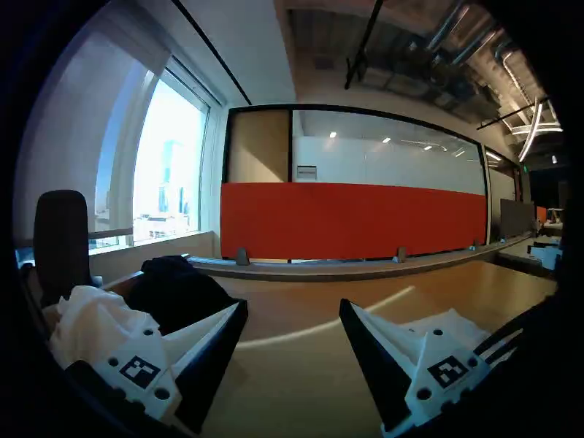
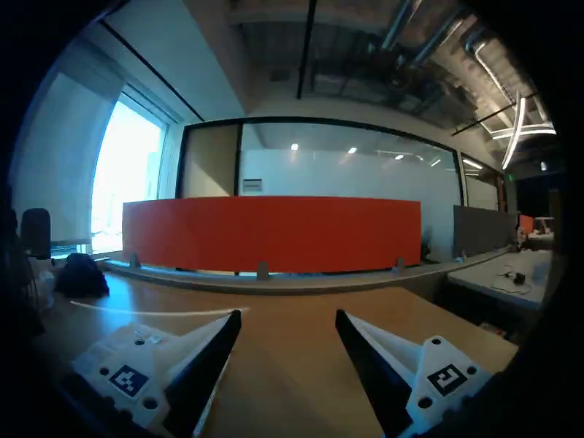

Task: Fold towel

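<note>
A wooden table (image 1: 306, 365) runs ahead of both grippers to an orange partition (image 1: 350, 219). A crumpled white towel (image 1: 91, 325) lies just beside the left finger of the left gripper (image 1: 292, 302), whose fingers are spread and empty. The right gripper (image 2: 288, 312) gapes likewise.

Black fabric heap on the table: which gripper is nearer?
Left. The left gripper has the black fabric heap close ahead-left; from the right gripper it lies far off left.

Daylight is pouring through the tall window (image 1: 171, 175), streaking the wooden desk (image 1: 292, 365) — an orange partition (image 1: 350, 219) is standing along its far edge, and exposed pipes (image 1: 467, 44) are crossing the ceiling overhead.
</note>
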